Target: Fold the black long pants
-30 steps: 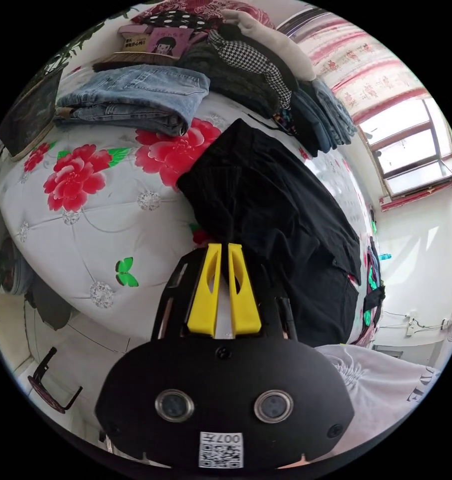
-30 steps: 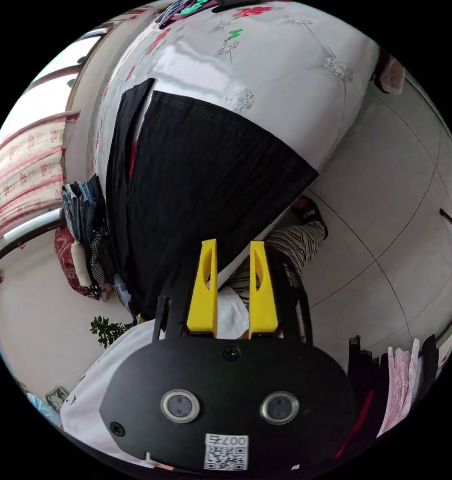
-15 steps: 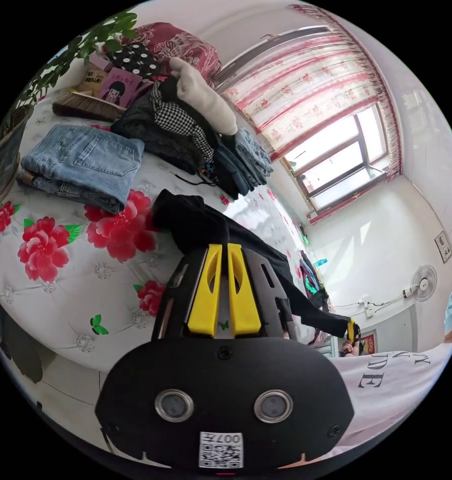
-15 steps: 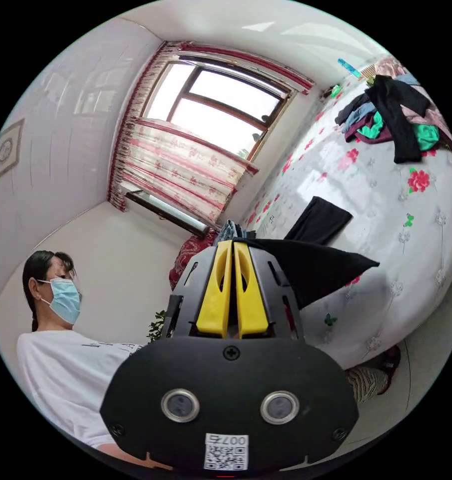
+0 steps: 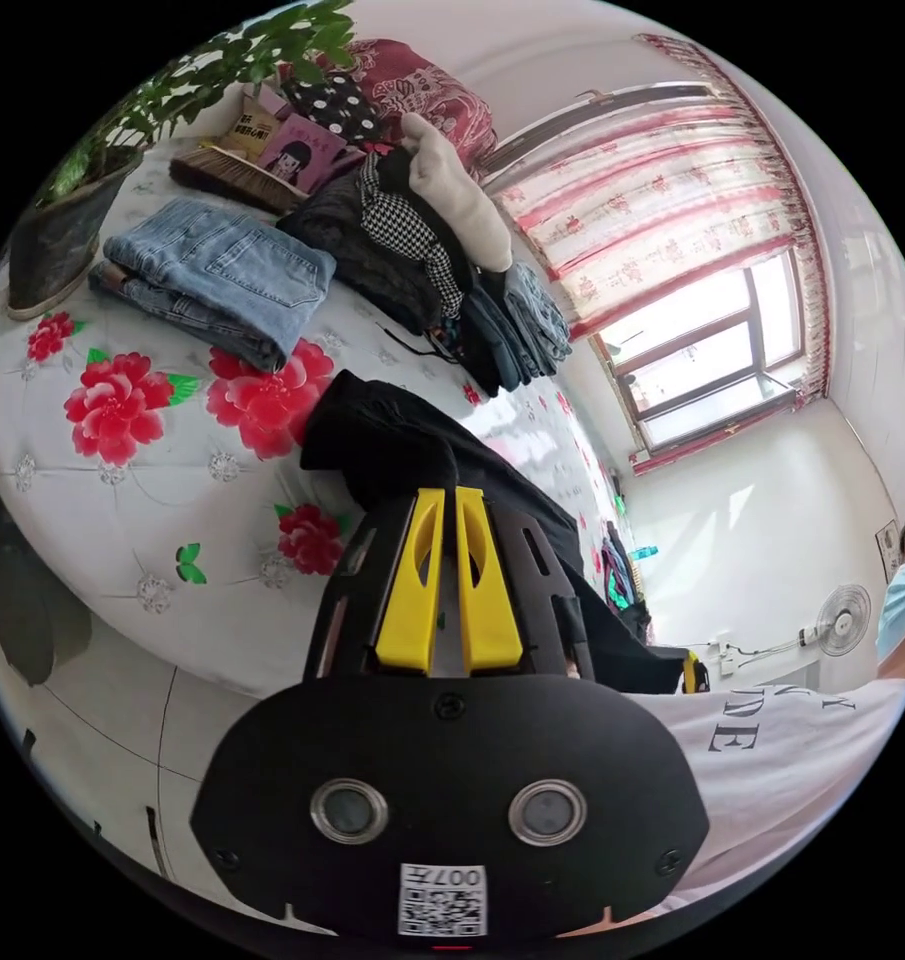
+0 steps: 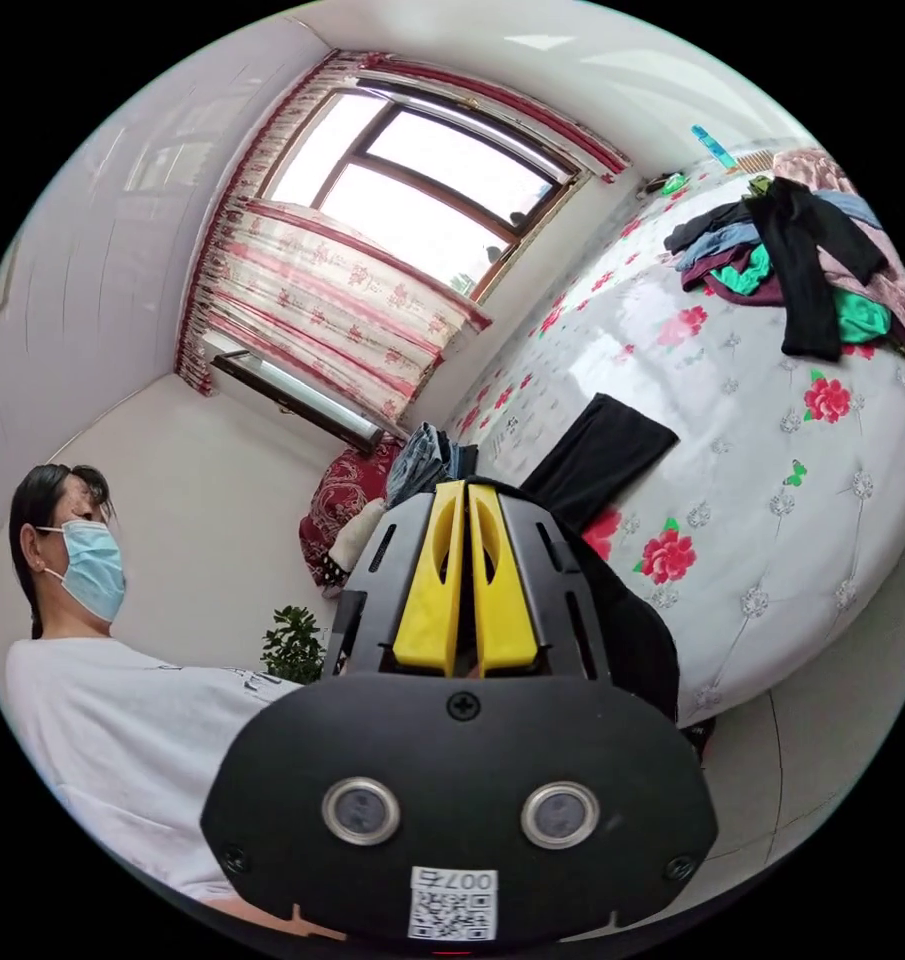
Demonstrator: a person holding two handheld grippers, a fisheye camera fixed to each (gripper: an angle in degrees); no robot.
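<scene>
Black pants [image 5: 392, 440] bunch at my left gripper [image 5: 448, 497], jaws nearly closed on the cloth; its body hides the grip. On the right gripper view, my right gripper [image 6: 464, 492] clamps pants fabric too, one leg [image 6: 600, 455] lying across the floral bed [image 6: 772, 470].
</scene>
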